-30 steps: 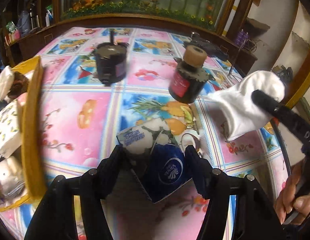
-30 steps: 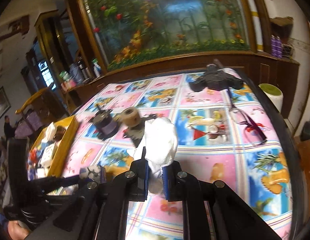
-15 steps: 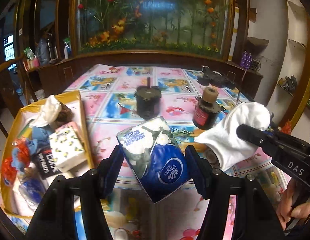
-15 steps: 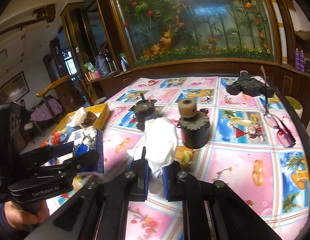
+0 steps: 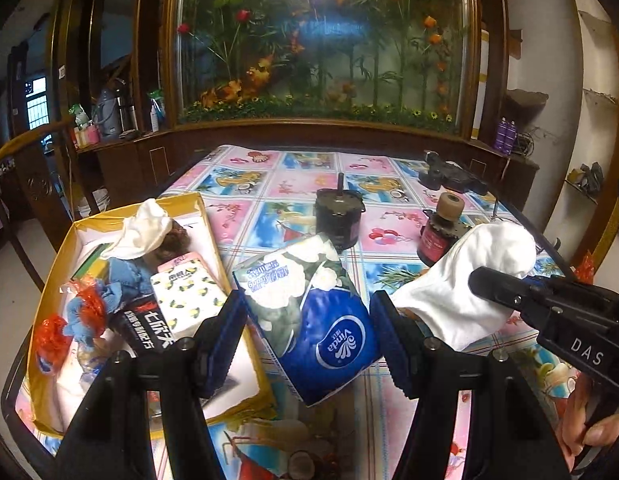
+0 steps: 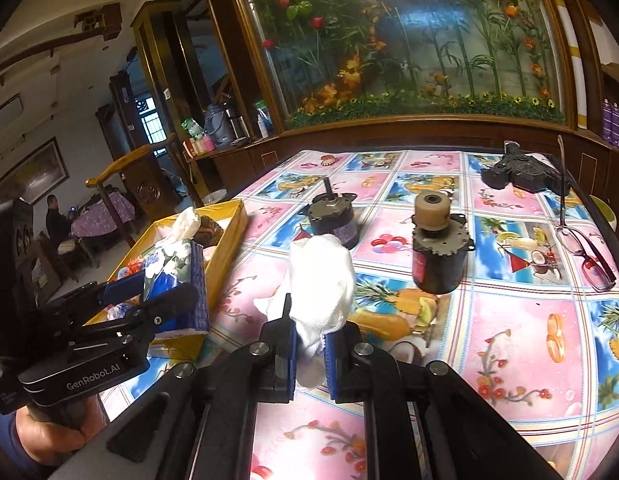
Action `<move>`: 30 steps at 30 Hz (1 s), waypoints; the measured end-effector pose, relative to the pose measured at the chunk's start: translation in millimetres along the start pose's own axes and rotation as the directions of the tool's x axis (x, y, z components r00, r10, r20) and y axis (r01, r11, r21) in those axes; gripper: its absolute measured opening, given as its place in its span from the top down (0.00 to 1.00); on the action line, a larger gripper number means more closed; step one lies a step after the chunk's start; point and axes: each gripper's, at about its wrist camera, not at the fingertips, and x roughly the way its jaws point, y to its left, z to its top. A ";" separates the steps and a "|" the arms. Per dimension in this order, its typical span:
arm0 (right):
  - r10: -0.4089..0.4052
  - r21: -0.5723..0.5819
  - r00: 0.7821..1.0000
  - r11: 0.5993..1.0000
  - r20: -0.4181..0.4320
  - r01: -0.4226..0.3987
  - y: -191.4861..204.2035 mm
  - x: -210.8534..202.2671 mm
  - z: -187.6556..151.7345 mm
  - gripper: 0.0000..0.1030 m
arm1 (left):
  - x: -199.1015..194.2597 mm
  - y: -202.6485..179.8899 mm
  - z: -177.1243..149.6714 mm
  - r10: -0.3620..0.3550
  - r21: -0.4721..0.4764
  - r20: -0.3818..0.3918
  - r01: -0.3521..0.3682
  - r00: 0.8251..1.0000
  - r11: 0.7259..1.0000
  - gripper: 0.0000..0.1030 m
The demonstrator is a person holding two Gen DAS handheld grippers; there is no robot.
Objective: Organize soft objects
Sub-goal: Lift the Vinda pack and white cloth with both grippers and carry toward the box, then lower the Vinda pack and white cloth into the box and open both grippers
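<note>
Blue-and-white plastic is wrapping the tissue pack (image 5: 305,312) that the left gripper (image 5: 307,330) is clamping between its two blue-padded fingers, tilted, in the air just beside the long wall of the yellow box (image 5: 213,236) at the table's left edge. White cloth (image 6: 319,284) is bunching up out of the right gripper (image 6: 310,354), whose fingers are pinching narrowly on its lower end and holding it over the pink-and-blue patterned tablecloth (image 6: 521,320). Seen from the left wrist, that cloth (image 5: 465,280) is hanging close to the right of the tissue pack, apart from it.

Inside the box, a white rag (image 5: 143,230), a lemon-print tissue packet (image 5: 187,300), a black packet (image 5: 147,328) and blue and red scraps are lying jumbled together.

On the table beyond both grippers, two small dark motors are standing upright: one with a thin shaft (image 6: 333,220), the other carrying a tan roller on top (image 6: 439,248). A pair of glasses (image 6: 585,254) is lying near the right edge, and a black gadget (image 6: 521,170) is sitting at the far corner
</note>
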 end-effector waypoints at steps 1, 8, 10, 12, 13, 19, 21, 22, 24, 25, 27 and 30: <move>0.002 -0.003 1.000 1.000 -0.002 -0.002 2.8 1.5 0.3 0.88 | -0.7 2.5 0.0 0.003 -0.003 0.004 -0.003 1.000 1.000 0.39; 0.018 -0.033 1.000 0.999 -0.019 -0.019 24.3 12.7 2.4 0.88 | -7.9 19.6 -1.5 0.015 -0.027 0.023 -0.014 1.000 1.000 0.39; 0.022 -0.039 0.999 0.999 -0.023 -0.023 30.3 16.0 3.1 0.88 | -10.2 24.3 -1.9 0.018 -0.035 0.028 -0.017 0.999 0.999 0.39; 0.028 -0.047 0.999 0.998 -0.028 -0.029 36.3 18.7 4.0 0.88 | -12.7 30.3 -2.1 0.021 -0.046 0.035 -0.019 0.999 0.999 0.39; 0.029 -0.053 0.999 0.998 -0.029 -0.031 39.8 20.1 4.9 0.88 | -13.7 33.0 -1.9 0.024 -0.049 0.039 -0.022 0.999 0.999 0.39; 0.037 -0.090 0.999 0.995 -0.039 -0.040 61.4 29.6 10.4 0.88 | -18.1 55.0 -1.8 0.036 -0.088 0.053 -0.031 0.998 0.996 0.39; 0.039 -0.098 0.998 0.994 -0.040 -0.043 68.3 32.3 12.2 0.88 | -18.5 62.1 -1.8 0.041 -0.099 0.053 -0.035 0.998 0.994 0.39; 0.042 -0.101 0.998 0.994 -0.040 -0.046 71.8 34.3 13.4 0.88 | -18.8 66.3 -1.8 0.045 -0.104 0.054 -0.039 0.998 0.994 0.39; 0.051 -0.104 0.998 0.993 -0.045 -0.055 77.6 39.3 16.1 0.88 | -20.3 76.5 -2.7 0.052 -0.121 0.056 -0.045 0.997 0.992 0.39; 0.056 -0.107 0.997 0.992 -0.047 -0.061 81.6 42.3 17.7 0.88 | -21.3 82.3 -3.5 0.058 -0.131 0.057 -0.050 0.997 0.990 0.39; 0.067 -0.113 0.996 0.991 -0.054 -0.072 89.6 47.6 19.8 0.88 | -22.2 93.2 -5.1 0.069 -0.153 0.056 -0.060 0.996 0.986 0.39; 0.085 -0.125 0.994 0.988 -0.062 -0.092 102.9 56.0 23.0 0.88 | -23.8 111.2 -6.9 0.092 -0.184 0.056 -0.081 0.994 0.980 0.39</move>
